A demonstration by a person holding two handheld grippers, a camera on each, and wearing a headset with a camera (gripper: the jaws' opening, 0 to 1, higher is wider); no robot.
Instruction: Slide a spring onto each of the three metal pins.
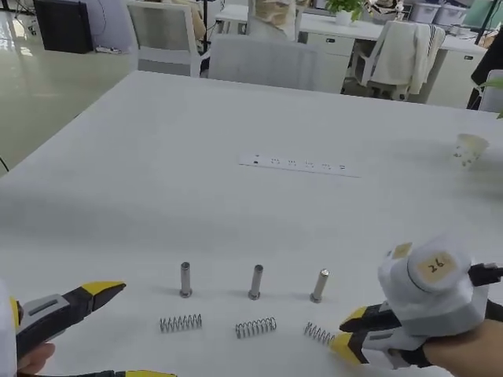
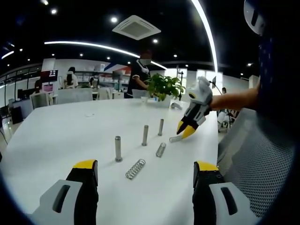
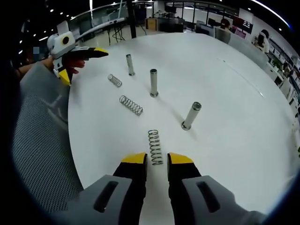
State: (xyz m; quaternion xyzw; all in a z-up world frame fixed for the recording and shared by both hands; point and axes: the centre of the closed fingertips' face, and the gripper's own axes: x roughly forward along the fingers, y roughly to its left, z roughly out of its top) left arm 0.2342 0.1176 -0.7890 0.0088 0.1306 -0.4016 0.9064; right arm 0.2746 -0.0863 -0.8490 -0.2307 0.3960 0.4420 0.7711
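Three upright metal pins stand in a row on the white table (image 1: 236,212): left pin (image 1: 185,280), middle pin (image 1: 256,282), right pin (image 1: 320,285). In front of each lies a loose spring: left spring (image 1: 181,323), middle spring (image 1: 255,327), right spring (image 1: 318,333). My right gripper (image 1: 343,331) is low on the table with its jaws a narrow gap apart around the near end of the right spring (image 3: 154,146). My left gripper (image 2: 145,166) is held wide open at the lower left, short of the left spring (image 2: 135,168), with nothing between its jaws.
A white power strip (image 1: 299,164) lies at the table's middle and a paper cup (image 1: 470,148) at the far right. Chairs (image 1: 263,61) stand along the far edge. A potted plant (image 2: 164,86) and a mesh chair back (image 3: 42,140) are nearby.
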